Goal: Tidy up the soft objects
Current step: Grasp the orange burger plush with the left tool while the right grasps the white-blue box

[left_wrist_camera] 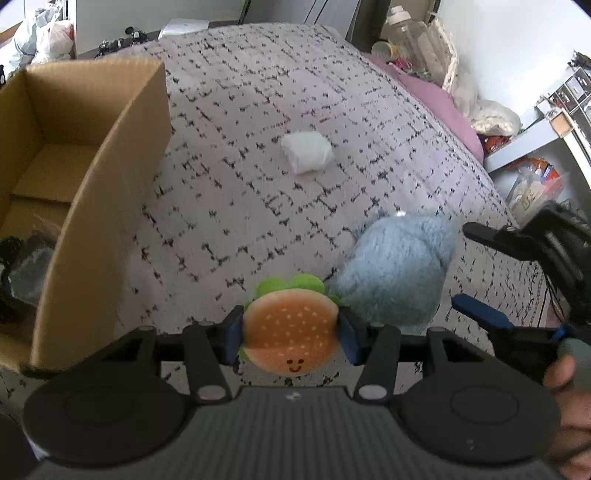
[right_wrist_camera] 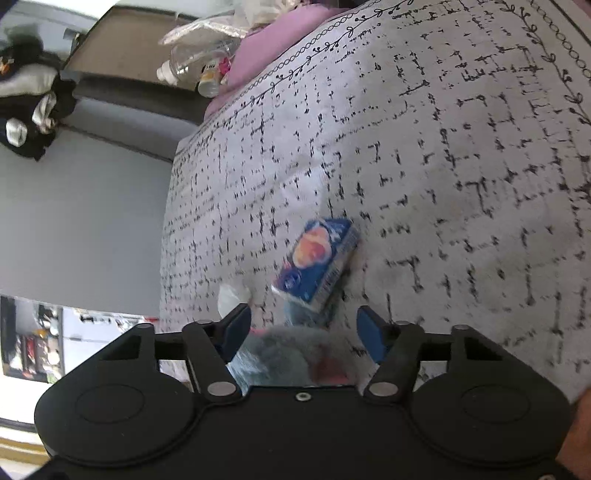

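Now the left gripper (left_wrist_camera: pixel 291 334) pinches the burger plush (left_wrist_camera: pixel 291 338) for the cardboard box (left_wrist_camera: pixel 99 177), while the right gripper (right_wrist_camera: pixel 303 334) straddles the blue fluffy toy (left_wrist_camera: pixel 395 273), not yet clamped.

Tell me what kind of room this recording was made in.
Most likely a lived-in bedroom: the work surface is a bed under a patterned bedspread, with a pink sheet showing at its edge, and bags and bottles crowd the space beside it.
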The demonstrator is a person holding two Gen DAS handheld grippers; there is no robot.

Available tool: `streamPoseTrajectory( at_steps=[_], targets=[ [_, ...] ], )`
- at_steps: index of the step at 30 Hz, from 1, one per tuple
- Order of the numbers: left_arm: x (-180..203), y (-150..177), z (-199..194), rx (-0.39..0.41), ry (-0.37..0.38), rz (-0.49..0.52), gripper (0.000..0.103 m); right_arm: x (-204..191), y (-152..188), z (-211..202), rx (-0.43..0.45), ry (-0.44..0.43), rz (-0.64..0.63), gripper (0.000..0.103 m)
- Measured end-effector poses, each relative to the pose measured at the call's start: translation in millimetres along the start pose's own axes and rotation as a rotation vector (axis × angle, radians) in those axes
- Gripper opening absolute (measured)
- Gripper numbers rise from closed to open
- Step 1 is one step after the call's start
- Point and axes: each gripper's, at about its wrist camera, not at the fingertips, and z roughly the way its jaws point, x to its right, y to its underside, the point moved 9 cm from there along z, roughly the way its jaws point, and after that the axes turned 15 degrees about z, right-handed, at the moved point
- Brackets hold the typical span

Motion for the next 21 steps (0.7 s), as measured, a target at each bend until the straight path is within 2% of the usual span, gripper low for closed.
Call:
streamPoseTrajectory(
  at_steps=[6, 12, 15, 18, 21],
  targets=[
    [-2.8, -12.7, -9.3, 0.024, -0.005, 0.004, 0.052, 1.1, -9.7, 18.5, -0.011, -0.030, 0.082, 0.050],
    [-4.1, -20.9, -17.2, 0.039, -0.010, 0.009, 0.052, 12.4, -14.1, 36.3, -0.012, 0.013, 0.123, 0.049],
    [-5.4, -23.8, -20.4, 0.046, -0.017, 0.011, 0.052, 15.5, -14.6, 40.3, -0.012, 0.010, 0.133, 0.043],
    [-7.6, -25.4, -22.4, 0.050, -0.017, 0.008, 0.052, 15.7, -16.3, 43.7, 0.000, 0.010, 0.135, 0.041],
    [-12.8, -27.1, -25.7, 0.056, -0.027, 0.005, 0.052, 18.2, -17.3, 49.8, -0.005, 0.006, 0.146, 0.030]
  ],
)
